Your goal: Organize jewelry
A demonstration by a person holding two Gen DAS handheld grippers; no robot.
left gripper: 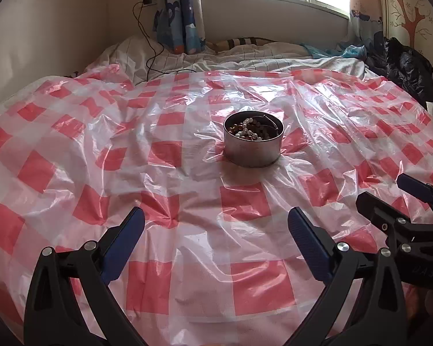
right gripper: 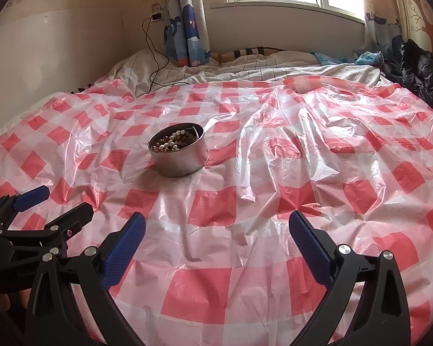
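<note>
A round metal tin point(left gripper: 253, 151) stands on the red-and-white checked plastic sheet point(left gripper: 158, 150), and beaded jewelry point(left gripper: 249, 131) of white, brown and gold beads lies inside it. The tin also shows in the right wrist view point(right gripper: 179, 158) with the beads point(right gripper: 173, 141) in it. My left gripper point(left gripper: 216, 225) is open and empty, low over the sheet, well short of the tin. My right gripper point(right gripper: 216, 227) is open and empty, to the right of the left one. Each shows in the other's view: the right gripper point(left gripper: 389, 193), the left gripper point(right gripper: 60, 201).
The sheet covers a bed point(left gripper: 245, 60) with rumpled white bedding at the far end. A black charger cable point(left gripper: 147, 43) hangs from a wall socket at back left. A black jacket point(left gripper: 404, 63) lies at the far right. Curtains point(left gripper: 182, 14) and a window stand behind.
</note>
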